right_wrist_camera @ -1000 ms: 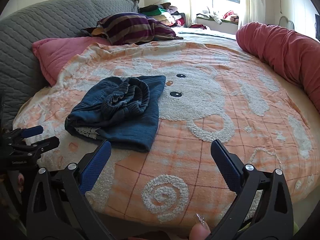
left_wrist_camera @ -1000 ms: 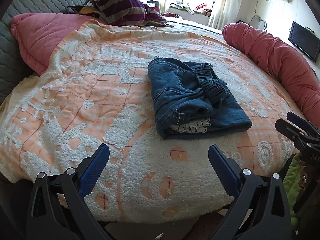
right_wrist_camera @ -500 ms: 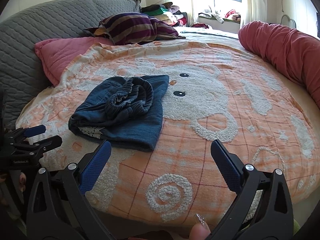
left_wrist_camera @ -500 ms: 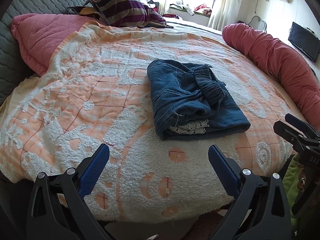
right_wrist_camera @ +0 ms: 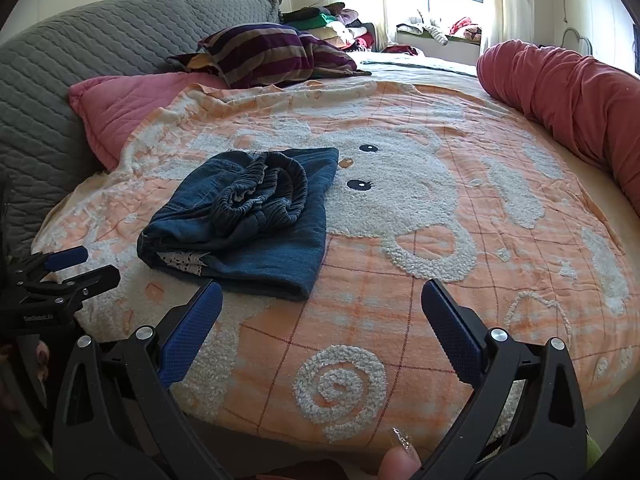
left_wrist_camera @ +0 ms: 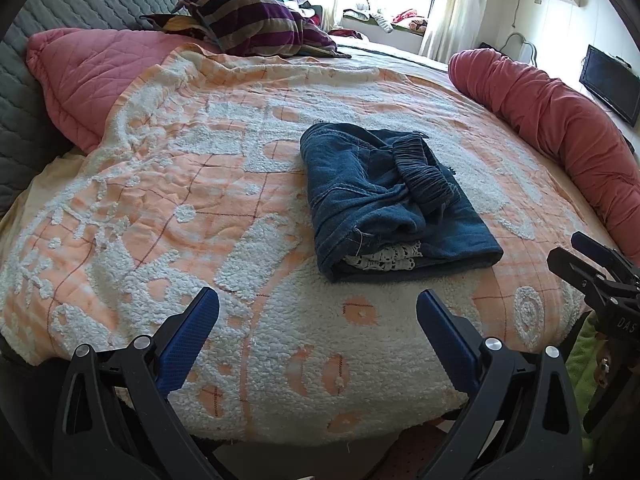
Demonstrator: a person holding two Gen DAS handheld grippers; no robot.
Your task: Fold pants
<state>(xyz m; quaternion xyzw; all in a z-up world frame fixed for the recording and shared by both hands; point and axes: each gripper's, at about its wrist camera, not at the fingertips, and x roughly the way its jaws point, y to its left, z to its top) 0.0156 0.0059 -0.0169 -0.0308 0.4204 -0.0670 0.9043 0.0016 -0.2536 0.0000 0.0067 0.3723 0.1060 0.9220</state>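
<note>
The pants (left_wrist_camera: 394, 204) lie folded in a compact bundle on the orange and white blanket (left_wrist_camera: 200, 200), near the middle of the bed. The long axis runs from near to far; the open end with white lace faces me, and the elastic waistband lies on top. My left gripper (left_wrist_camera: 318, 320) and my right gripper (right_wrist_camera: 322, 306) both hold nothing, jaws spread wide, near the blanket's near edge.

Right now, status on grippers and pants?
Left gripper open, empty. Right gripper open, empty. Pants folded on blanket, untouched. Nothing in the way.
</note>
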